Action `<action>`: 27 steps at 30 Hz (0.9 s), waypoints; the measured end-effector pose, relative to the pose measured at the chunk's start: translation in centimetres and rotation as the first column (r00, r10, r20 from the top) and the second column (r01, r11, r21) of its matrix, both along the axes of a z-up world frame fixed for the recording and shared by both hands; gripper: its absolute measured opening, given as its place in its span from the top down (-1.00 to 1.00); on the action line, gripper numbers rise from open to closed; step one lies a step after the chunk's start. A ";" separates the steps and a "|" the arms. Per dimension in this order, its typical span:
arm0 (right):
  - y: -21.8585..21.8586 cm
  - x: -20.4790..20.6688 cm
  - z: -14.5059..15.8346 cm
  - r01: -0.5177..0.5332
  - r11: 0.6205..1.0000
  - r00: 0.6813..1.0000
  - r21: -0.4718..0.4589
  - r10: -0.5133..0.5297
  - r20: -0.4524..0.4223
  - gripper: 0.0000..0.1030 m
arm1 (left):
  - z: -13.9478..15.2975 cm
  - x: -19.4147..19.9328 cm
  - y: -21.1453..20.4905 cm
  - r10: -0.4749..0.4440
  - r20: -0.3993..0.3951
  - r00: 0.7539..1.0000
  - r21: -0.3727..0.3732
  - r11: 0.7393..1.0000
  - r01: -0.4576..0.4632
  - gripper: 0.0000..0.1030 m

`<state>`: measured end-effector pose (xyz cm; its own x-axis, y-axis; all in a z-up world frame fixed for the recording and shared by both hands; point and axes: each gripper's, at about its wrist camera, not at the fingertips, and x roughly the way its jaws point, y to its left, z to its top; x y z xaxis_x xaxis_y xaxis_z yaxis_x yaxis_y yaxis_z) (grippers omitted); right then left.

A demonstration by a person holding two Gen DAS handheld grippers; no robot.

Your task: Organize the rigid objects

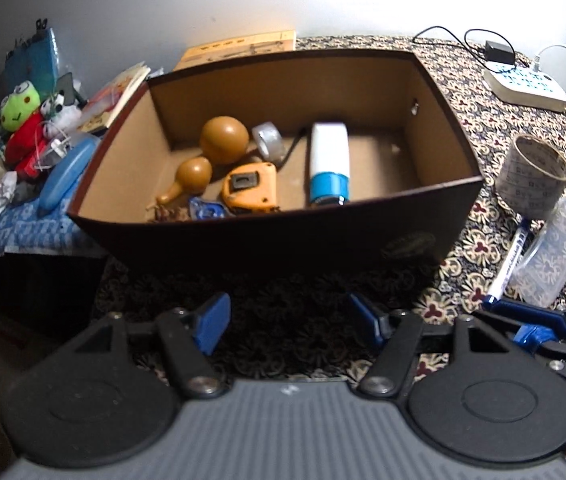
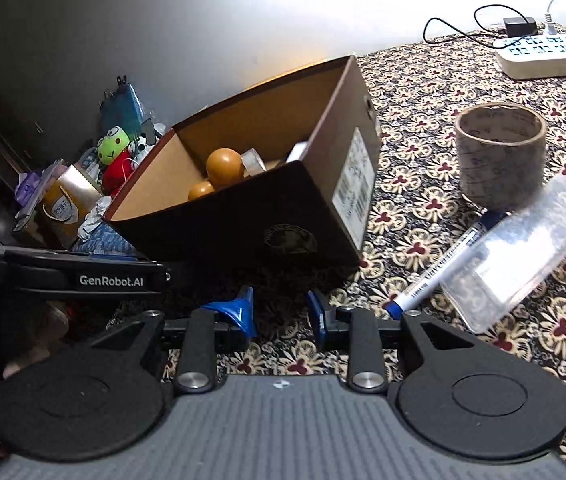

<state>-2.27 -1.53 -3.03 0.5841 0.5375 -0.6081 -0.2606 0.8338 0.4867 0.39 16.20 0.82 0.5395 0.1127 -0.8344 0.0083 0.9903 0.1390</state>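
Note:
A brown cardboard box (image 1: 263, 244) (image 2: 223, 224) stands on the patterned tablecloth. It holds a wooden gourd (image 1: 223, 142), an orange tape measure (image 1: 249, 192), a small silver tape roll (image 1: 269, 140) and a white and blue device (image 1: 329, 164). Right of the box lie a wide tape roll (image 1: 535, 176) (image 2: 501, 160), a blue-capped marker (image 1: 509, 264) (image 2: 443, 268) and a clear plastic container (image 1: 551, 256) (image 2: 523, 256). My left gripper (image 1: 289, 320) hangs open and empty before the box's front wall. My right gripper (image 2: 279, 314) is narrowly open and empty, just left of the marker's cap.
A white power strip (image 1: 525, 86) (image 2: 545, 54) with cables sits at the back right. Left of the box, beyond the table edge, is a heap of clutter with a green frog plush (image 1: 21, 106) (image 2: 113, 146). A wall rises behind the box.

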 end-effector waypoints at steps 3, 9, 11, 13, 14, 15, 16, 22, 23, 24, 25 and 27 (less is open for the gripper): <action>-1.3 -0.4 -0.1 0.007 1.000 1.000 0.003 -0.007 -0.009 0.76 | -0.4 -0.4 -1.3 -0.006 -0.007 1.000 -0.002 1.000 0.006 -0.33; -4.8 -1.1 -0.5 0.059 0.998 0.998 0.013 -0.058 -0.038 0.76 | -1.2 -0.9 -4.5 -0.038 -0.013 0.999 -0.009 0.999 0.038 -0.34; -6.0 -1.3 -0.7 0.081 0.996 0.995 0.024 -0.079 -0.054 0.76 | -1.3 -1.0 -5.6 -0.057 -0.014 0.998 -0.010 0.998 0.057 -0.34; -7.3 -1.5 -0.9 0.106 0.994 0.992 0.030 -0.104 -0.070 0.76 | -1.4 -1.1 -6.7 -0.081 -0.014 0.997 -0.008 0.997 0.080 -0.34; -7.9 -1.6 -1.1 0.118 0.992 0.990 0.036 -0.115 -0.078 0.76 | -1.4 -1.2 -7.2 -0.091 -0.014 0.996 -0.009 0.996 0.091 -0.34; -8.5 -1.6 -1.2 0.130 0.991 0.988 0.042 -0.126 -0.086 0.76 | -1.5 -1.2 -7.8 -0.104 -0.015 0.994 -0.011 0.994 0.104 -0.35; -9.0 -1.7 -1.4 0.141 0.989 0.986 0.047 -0.136 -0.095 0.76 | -1.6 -1.2 -8.3 -0.118 -0.018 0.993 -0.015 0.993 0.117 -0.35; -11.9 -1.9 -2.9 0.208 0.975 0.968 0.074 -0.195 -0.157 0.76 | -2.5 -1.3 -10.6 -0.202 -0.037 0.979 -0.067 0.978 0.199 -0.35; -12.4 -1.9 -3.1 0.221 0.972 0.964 0.079 -0.205 -0.170 0.76 | -2.6 -1.3 -10.8 -0.213 -0.042 0.976 -0.083 0.974 0.209 -0.35; -12.9 -1.9 -3.4 0.234 0.969 0.960 0.083 -0.216 -0.180 0.76 | -2.8 -1.2 -11.1 -0.222 -0.048 0.974 -0.098 0.971 0.217 -0.35; -13.3 -1.9 -3.6 0.244 0.966 0.956 0.085 -0.225 -0.187 0.76 | -3.0 -1.2 -11.3 -0.230 -0.053 0.972 -0.111 0.968 0.223 -0.35; -14.2 -1.8 -3.9 0.268 0.959 0.948 0.092 -0.246 -0.200 0.76 | -3.3 -1.0 -11.7 -0.241 -0.062 0.969 -0.133 0.964 0.231 -0.35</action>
